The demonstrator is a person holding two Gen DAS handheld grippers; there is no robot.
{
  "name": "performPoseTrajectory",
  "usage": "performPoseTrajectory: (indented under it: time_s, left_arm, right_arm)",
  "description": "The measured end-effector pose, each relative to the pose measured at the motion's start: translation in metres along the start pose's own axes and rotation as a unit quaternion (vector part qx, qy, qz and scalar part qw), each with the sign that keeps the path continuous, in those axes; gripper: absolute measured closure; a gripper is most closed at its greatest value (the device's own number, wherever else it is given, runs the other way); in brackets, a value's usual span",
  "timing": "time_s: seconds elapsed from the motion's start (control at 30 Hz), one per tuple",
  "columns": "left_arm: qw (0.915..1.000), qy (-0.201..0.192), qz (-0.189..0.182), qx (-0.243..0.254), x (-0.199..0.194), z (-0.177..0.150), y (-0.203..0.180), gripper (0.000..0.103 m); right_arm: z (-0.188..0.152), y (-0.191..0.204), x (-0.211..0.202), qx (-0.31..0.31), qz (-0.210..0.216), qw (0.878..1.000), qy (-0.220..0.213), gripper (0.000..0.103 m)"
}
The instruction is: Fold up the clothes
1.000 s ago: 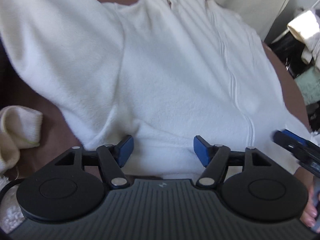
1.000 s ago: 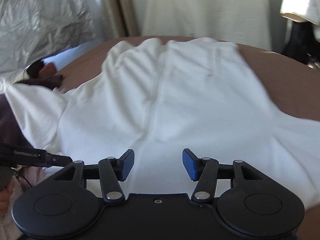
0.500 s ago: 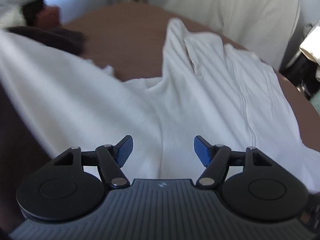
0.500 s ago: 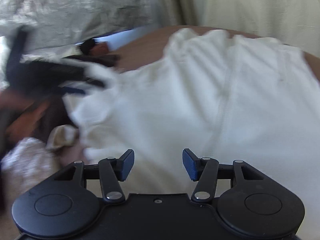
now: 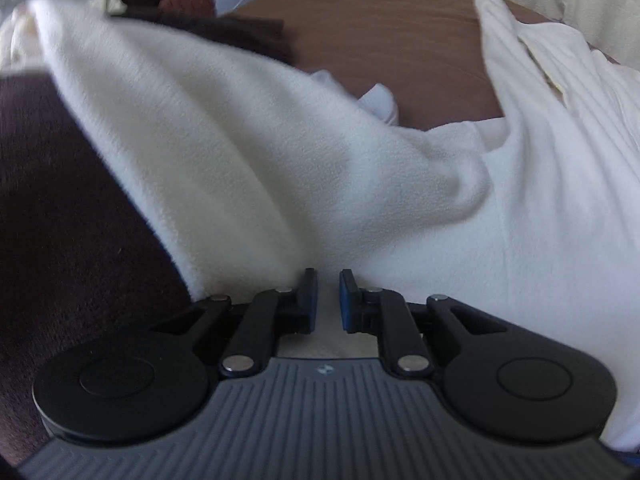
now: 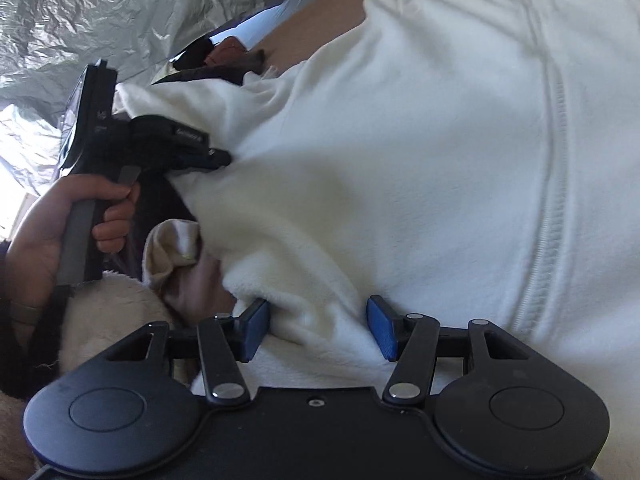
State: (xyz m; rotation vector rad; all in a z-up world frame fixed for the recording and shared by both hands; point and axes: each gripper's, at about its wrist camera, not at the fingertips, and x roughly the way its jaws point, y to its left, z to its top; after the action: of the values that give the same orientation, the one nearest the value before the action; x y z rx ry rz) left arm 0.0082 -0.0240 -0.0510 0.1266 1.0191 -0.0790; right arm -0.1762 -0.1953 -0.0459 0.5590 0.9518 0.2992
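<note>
Brown bed surface [image 5: 380, 36] is carrying the white fleece zip jacket [image 6: 420, 140]. Left gripper [image 5: 328, 300] jaws have just been closing, probably pinching its sleeve; right gripper [image 6: 318, 328] is gaping around the jacket's hem, not clamping: sleeve fold starting.

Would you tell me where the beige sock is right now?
In the right wrist view, the beige sock lies lower left, beside the white fleece jacket, just right of the person's hand.
</note>
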Motion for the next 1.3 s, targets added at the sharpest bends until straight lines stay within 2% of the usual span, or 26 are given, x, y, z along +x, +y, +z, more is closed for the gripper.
performPoseTrajectory:
  time_s: [0.1, 0.17, 0.2, 0.23, 0.3, 0.4, 0.53, 0.6, 0.73, 0.77, 0.8, 0.87, 0.93, 0.97, 1.07, 1.13, 1.2, 1.23, 1.27, 1.3]
  left_arm:
    - [0.9980, -0.037, -0.016, 0.049, -0.014, -0.003, -0.021, 0.052]
    - [0.9922, -0.087, -0.035, 0.082, -0.030, -0.006, -0.035, 0.048]
    - [0.9877, -0.114, -0.053, 0.093, -0.038, -0.006, -0.041, 0.042]
    - [0.9839, -0.134, -0.070, 0.096, -0.044, -0.006, -0.046, 0.037]
    - [0.9792, -0.155, -0.096, 0.088, -0.050, -0.005, -0.051, 0.036]
    - [0.9752, -0.166, -0.126, 0.073, -0.052, -0.002, -0.049, 0.036]
    - [0.9724, -0.149, -0.178, 0.020, -0.036, 0.015, -0.029, 0.036]
    - [0.9688, -0.135, -0.208, 0.005, -0.022, 0.032, -0.026, 0.036]
    - [0.9701, -0.118, -0.211, 0.018, 0.015, 0.091, -0.039, 0.036]
    - [0.9691, -0.115, -0.218, 0.006, 0.026, 0.109, -0.041, 0.036]
    - [0.9639, -0.114, -0.239, -0.029, 0.039, 0.125, -0.037, 0.034]
    - [0.9453, -0.089, -0.290, -0.119, 0.074, 0.153, -0.025, 0.033]
    - [0.9351, -0.051, -0.305, -0.173, 0.108, 0.176, -0.022, 0.033]
    - [0.9339, -0.037, -0.303, -0.185, 0.123, 0.187, -0.023, 0.033]
    - [0.9426, -0.047, -0.288, -0.163, 0.151, 0.215, -0.040, 0.033]
    - [0.9397, -0.035, -0.306, -0.148, 0.168, 0.229, -0.054, 0.031]
    - [0.9393, 0.000, -0.323, -0.116, 0.183, 0.239, -0.074, 0.030]
    - [0.9427, 0.005, -0.319, -0.096, 0.188, 0.242, -0.083, 0.029]
    - [0.9487, -0.008, -0.306, -0.080, 0.188, 0.244, -0.091, 0.029]
    - [0.9522, -0.024, -0.295, -0.076, 0.189, 0.246, -0.097, 0.023]
  right_arm:
    - [0.001, -0.005, -0.003, 0.026, 0.066, 0.997, 0.014, 0.043]
    - [0.004, 0.004, -0.004, -0.005, 0.081, 0.996, 0.031, 0.043]
    - [0.006, 0.008, -0.006, -0.022, 0.086, 0.995, 0.037, 0.043]
    - [0.012, 0.009, -0.014, -0.041, 0.081, 0.995, 0.029, 0.043]
    - [0.032, 0.000, -0.037, -0.047, 0.068, 0.996, -0.012, 0.043]
    - [0.070, -0.026, -0.076, -0.045, 0.038, 0.995, -0.080, 0.043]
    - [0.145, -0.086, -0.120, -0.077, -0.061, 0.987, -0.129, 0.043]
    - [0.184, -0.128, -0.138, -0.062, -0.098, 0.983, -0.142, 0.042]
    - [0.251, -0.225, -0.160, 0.031, -0.093, 0.986, -0.132, 0.040]
    - [0.265, -0.247, -0.162, 0.053, -0.096, 0.985, -0.132, 0.039]
    - [0.276, -0.265, -0.160, 0.072, -0.094, 0.985, -0.125, 0.037]
    - [0.294, -0.300, -0.153, 0.118, -0.082, 0.984, -0.107, 0.035]
    - [0.303, -0.325, -0.142, 0.150, -0.082, 0.979, -0.110, 0.035]
    - [0.306, -0.334, -0.135, 0.160, -0.083, 0.977, -0.114, 0.035]
    - [0.316, -0.360, -0.110, 0.169, -0.072, 0.978, -0.103, 0.035]
    - [0.320, -0.376, -0.091, 0.179, -0.079, 0.976, -0.097, 0.035]
    - [0.321, -0.385, -0.078, 0.195, -0.089, 0.969, -0.123, 0.035]
    - [0.321, -0.387, -0.075, 0.210, -0.087, 0.963, -0.145, 0.034]
    - [0.322, -0.387, -0.075, 0.225, -0.085, 0.956, -0.166, 0.034]
    - [0.323, -0.387, -0.075, 0.235, -0.085, 0.951, -0.184, 0.036]
